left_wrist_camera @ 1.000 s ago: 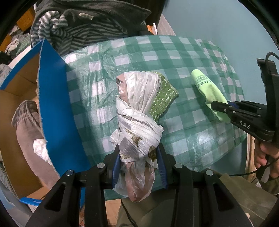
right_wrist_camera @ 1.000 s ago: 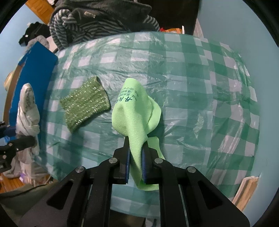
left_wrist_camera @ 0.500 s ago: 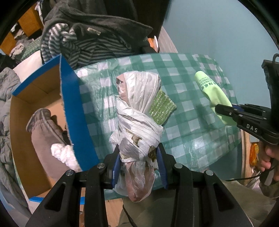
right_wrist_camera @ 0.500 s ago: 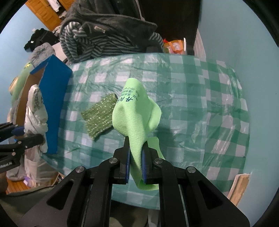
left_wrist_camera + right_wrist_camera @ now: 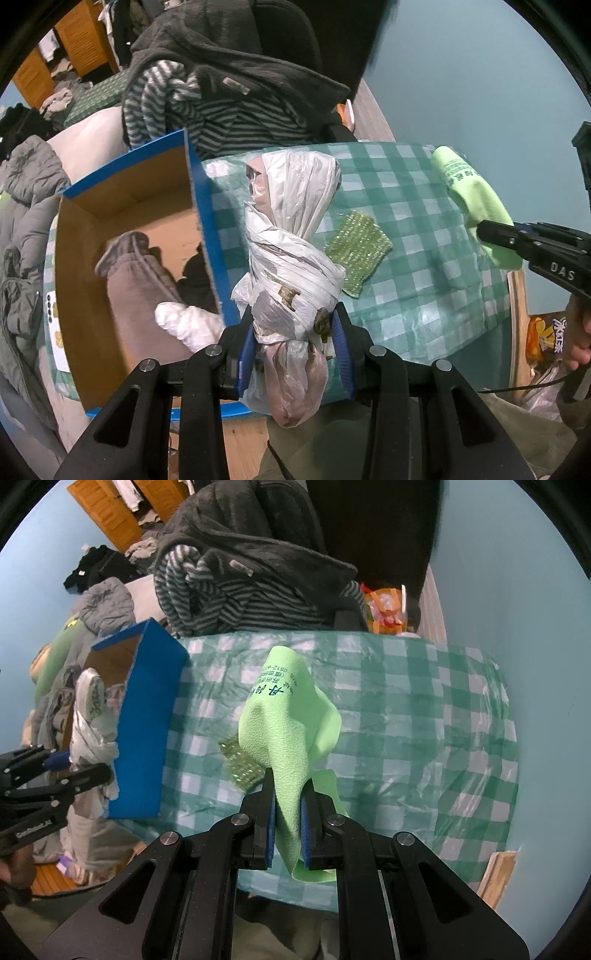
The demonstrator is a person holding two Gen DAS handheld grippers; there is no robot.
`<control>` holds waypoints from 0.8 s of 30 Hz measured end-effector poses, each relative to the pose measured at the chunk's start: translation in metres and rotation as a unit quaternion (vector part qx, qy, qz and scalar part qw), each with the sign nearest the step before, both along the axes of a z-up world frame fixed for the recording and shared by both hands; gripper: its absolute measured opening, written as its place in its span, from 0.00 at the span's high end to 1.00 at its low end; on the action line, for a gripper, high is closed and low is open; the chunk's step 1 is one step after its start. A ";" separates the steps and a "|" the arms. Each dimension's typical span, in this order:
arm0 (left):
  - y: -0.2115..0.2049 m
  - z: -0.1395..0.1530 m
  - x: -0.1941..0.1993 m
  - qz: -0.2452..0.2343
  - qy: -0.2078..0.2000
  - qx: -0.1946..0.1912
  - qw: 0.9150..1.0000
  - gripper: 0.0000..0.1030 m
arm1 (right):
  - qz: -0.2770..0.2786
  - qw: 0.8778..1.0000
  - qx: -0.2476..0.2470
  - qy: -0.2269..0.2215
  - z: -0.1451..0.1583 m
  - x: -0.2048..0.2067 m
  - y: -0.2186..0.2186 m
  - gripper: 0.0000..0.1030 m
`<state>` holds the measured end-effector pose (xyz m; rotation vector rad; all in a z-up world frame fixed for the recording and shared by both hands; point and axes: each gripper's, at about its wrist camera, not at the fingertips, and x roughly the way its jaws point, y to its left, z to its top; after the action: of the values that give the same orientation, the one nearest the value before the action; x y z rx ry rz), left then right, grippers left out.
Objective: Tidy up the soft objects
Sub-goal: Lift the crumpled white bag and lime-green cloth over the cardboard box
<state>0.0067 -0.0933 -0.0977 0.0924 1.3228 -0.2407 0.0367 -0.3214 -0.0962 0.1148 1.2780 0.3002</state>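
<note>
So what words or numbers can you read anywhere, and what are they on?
"DAS": right gripper.
"0512-": light green cloth; its dark characters are unreadable.
Left gripper: white lettering, too blurred.
Orange snack packet: white characters, too blurred.
Knotted plastic bag: print, illegible.

Crinkled glossy plastic bag (image 5: 291, 236), matt fleecy cloth (image 5: 284, 716), perhaps cardboard box (image 5: 110, 206)
</note>
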 end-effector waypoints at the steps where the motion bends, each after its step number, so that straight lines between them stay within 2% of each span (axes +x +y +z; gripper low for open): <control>1: 0.003 0.002 0.000 0.003 -0.001 0.000 1.000 0.63 | 0.001 1.000 0.001 -0.001 0.003 0.000 0.002 0.91; 14: 0.040 0.023 -0.001 0.024 -0.016 -0.001 1.000 0.63 | 0.019 0.999 0.014 -0.024 0.035 0.004 0.037 0.91; 24: 0.072 0.029 0.002 0.046 -0.023 0.000 0.999 0.63 | 0.044 0.998 0.026 -0.031 0.046 0.011 0.072 0.91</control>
<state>0.0090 -0.0215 -0.0683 0.0367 1.2774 -0.1594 0.0478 -0.2498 -0.0503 0.0939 1.2160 0.4105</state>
